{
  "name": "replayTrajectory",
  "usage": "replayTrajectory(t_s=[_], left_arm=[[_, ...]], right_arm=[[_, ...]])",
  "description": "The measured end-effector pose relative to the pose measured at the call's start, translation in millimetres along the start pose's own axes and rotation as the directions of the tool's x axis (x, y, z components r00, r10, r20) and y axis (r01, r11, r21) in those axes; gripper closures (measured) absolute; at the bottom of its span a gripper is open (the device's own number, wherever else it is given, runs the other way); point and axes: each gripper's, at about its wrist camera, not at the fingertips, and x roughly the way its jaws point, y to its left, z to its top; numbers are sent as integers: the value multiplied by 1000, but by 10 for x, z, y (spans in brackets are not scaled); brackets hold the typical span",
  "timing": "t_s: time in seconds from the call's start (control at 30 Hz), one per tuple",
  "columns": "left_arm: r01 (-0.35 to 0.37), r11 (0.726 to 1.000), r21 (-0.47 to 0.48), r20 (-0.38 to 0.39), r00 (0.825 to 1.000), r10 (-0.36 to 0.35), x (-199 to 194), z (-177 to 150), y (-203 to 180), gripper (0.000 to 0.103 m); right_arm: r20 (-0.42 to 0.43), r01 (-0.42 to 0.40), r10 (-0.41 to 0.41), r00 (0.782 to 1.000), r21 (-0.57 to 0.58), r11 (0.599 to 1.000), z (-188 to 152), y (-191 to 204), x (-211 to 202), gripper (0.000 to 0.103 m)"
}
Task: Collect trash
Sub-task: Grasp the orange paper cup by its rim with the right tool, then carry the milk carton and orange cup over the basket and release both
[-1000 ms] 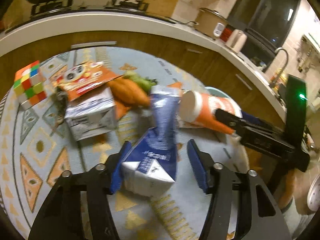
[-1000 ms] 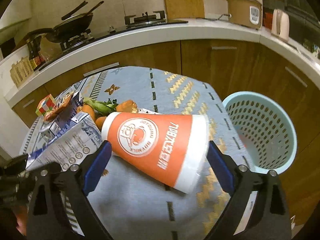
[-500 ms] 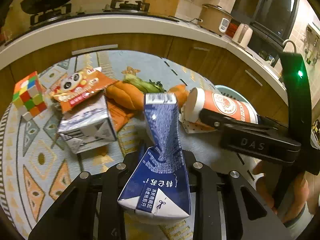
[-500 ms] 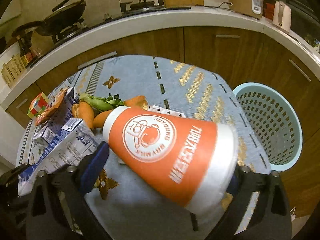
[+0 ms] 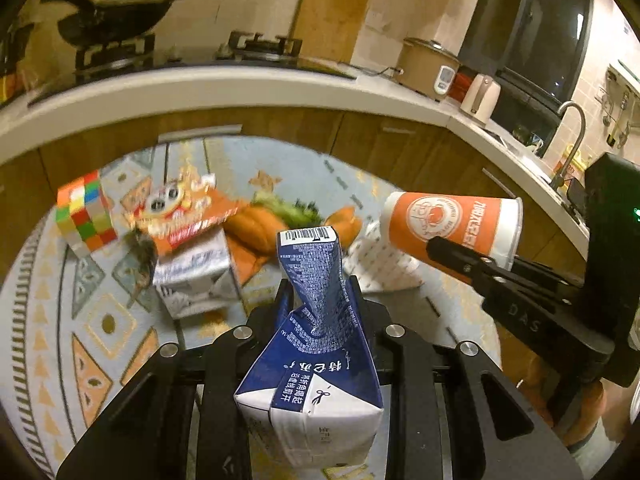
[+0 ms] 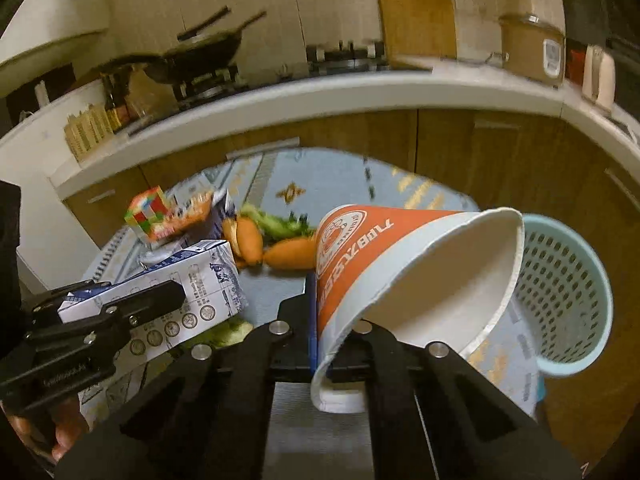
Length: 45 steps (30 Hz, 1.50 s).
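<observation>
A crushed blue milk carton (image 5: 316, 320) sits pinched in the left claw (image 5: 318, 300), lifted off the patterned tabletop (image 5: 80, 320). The right claw (image 6: 320, 320) has just closed flat on the wall of an orange paper cup (image 6: 400, 264) (mouth squashed), held beside the pale blue basket (image 6: 568, 288). Carrots (image 5: 256, 228), another carton (image 5: 192, 276) and a puzzle cube (image 5: 84, 212) lie behind.

The left gripper (image 5: 320, 300) points downward with its jaws clamped on a crushed blue carton (image 5: 316, 344), while the right gripper (image 6: 320, 320), likewise angled down, has just been closing its jaws and pinches the flattened orange paper cup (image 6: 400, 276) held between them.
</observation>
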Motion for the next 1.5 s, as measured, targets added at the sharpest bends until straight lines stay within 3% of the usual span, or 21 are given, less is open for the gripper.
replayTrajectory(t_s=[0.17, 0.4, 0.53, 0.6, 0.87, 1.2, 1.27, 1.33, 1.43, 1.5], left_arm=[[39, 999, 37, 55, 998, -41, -110, 191, -298, 78], [99, 986, 137, 98, 989, -113, 33, 530, -1071, 77], [145, 973, 178, 75, 984, -160, 320, 690, -1507, 78], [165, 967, 195, 51, 983, -178, 497, 746, -1728, 78], [220, 946, 237, -41, 975, -216, 1296, 731, -2348, 78], [198, 959, 205, -132, 976, -173, 1959, 665, -2432, 75], [196, 960, 200, -130, 977, -172, 1979, 666, -2411, 47], [186, 966, 181, -107, 980, -168, 1961, 665, -2360, 42], [180, 968, 173, -109, 981, -163, 1925, 681, -2317, 42], [175, 970, 168, -95, 982, -161, 1853, 691, -2261, 42]], right_arm=[[98, 50, -51, 994, 11, 999, 128, -242, -418, 102], [149, 156, -168, 974, 88, 984, 235, -892, -732, 102], [102, 219, -233, 967, 138, 966, 246, -1336, -740, 102], [39, 256, -268, 963, 186, 948, 223, -1632, -660, 102], [-110, 295, -274, 955, 302, 907, -89, -2389, -312, 102], [-221, 304, -238, 946, 341, 889, -331, -2734, 31, 101], [-244, 303, -228, 943, 340, 890, -328, -2747, 85, 99], [-251, 305, -226, 941, 344, 888, -332, -2798, 96, 91], [-249, 311, -233, 940, 347, 885, -342, -2806, 55, 72], [-231, 313, -243, 942, 347, 884, -330, -2794, -7, 65]])
